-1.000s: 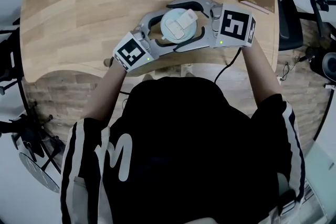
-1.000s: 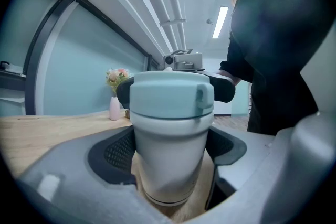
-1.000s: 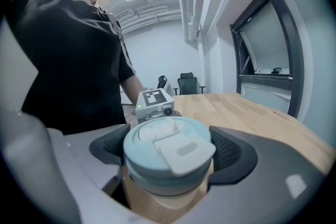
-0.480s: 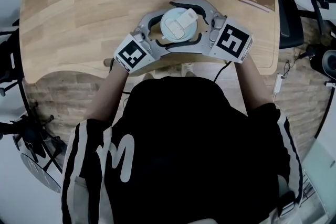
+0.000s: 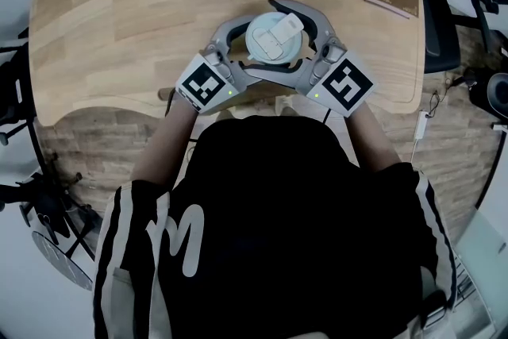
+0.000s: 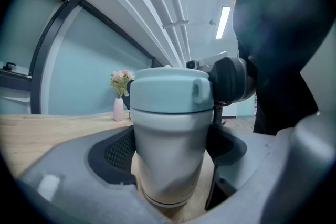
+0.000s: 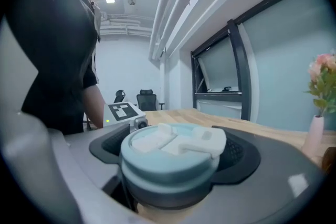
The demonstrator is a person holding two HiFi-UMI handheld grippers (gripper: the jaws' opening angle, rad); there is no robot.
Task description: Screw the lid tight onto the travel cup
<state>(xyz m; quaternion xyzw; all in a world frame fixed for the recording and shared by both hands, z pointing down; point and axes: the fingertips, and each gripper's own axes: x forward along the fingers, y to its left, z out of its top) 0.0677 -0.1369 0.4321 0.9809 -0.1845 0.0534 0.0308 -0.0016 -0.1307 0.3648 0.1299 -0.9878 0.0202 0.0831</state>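
Gripping from both sides, a person at a light wooden table (image 5: 119,4) works on a pale grey cylindrical travel cup (image 6: 169,128), which stands upright on the tabletop between the two claws. The left gripper (image 6: 170,147) is clamped on the cup's body, its dark padded jaws pressing either side below the rim. The right gripper (image 7: 173,157) is closed around the pale blue round plastic lid (image 5: 274,37), which sits on top of the cup with its white flip tab (image 7: 205,140) facing up. The lid appears level, so the step in hand looks to be the tightening turn. Done well, the left claw holds the body steady while the right turns the lid flat about the cup's axis, without tilting, until it resists; slipping pads or a cocked thread are the likely faults.
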